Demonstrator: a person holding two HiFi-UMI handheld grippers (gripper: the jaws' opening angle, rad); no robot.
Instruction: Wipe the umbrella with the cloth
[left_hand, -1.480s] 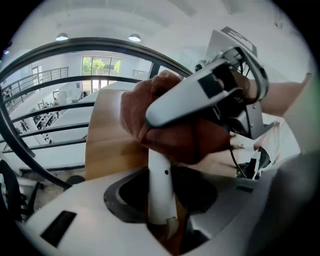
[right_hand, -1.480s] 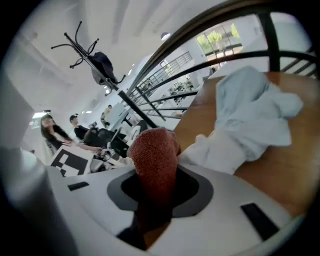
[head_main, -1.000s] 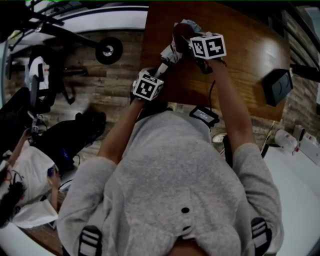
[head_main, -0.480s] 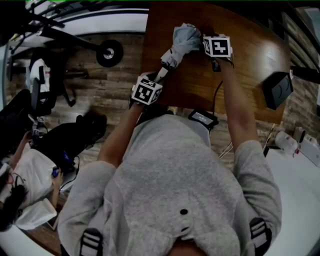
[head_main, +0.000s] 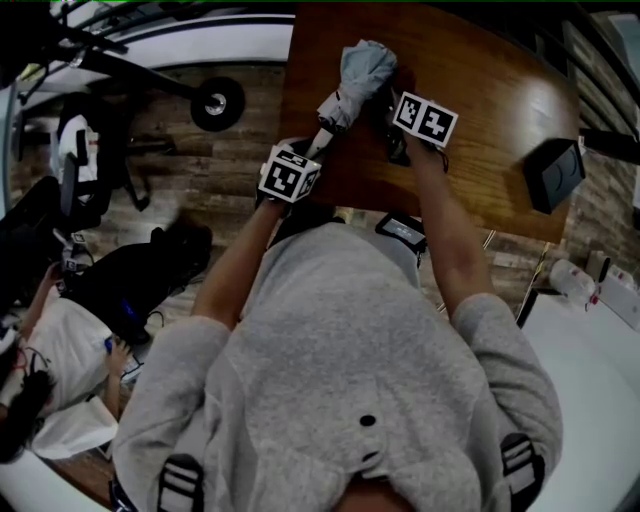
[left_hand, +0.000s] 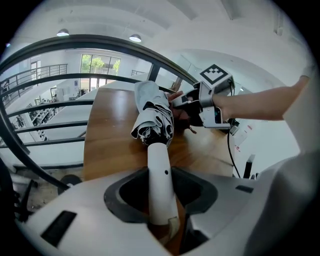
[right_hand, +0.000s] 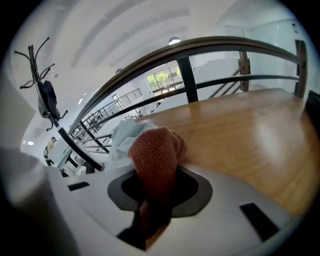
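A folded light grey umbrella (head_main: 358, 75) lies over the wooden table (head_main: 500, 90), its white handle (left_hand: 160, 175) clamped in my left gripper (head_main: 291, 172), which is shut on it. The canopy (left_hand: 152, 112) points away from that gripper. My right gripper (head_main: 395, 125) is shut on a rust-brown cloth (right_hand: 155, 160) and presses it against the right side of the umbrella's canopy (right_hand: 122, 137). In the left gripper view the right gripper (left_hand: 187, 100) touches the canopy from the right.
A black box (head_main: 556, 172) sits near the table's right edge. A small black device (head_main: 400, 228) hangs at the table's near edge by my body. On the floor at left are a chair base with a wheel (head_main: 216, 100) and bags (head_main: 130, 275).
My right gripper with the cloth has slid back toward me along the umbrella's right side, after being further up the canopy half a second ago. The left gripper has stayed on the handle.
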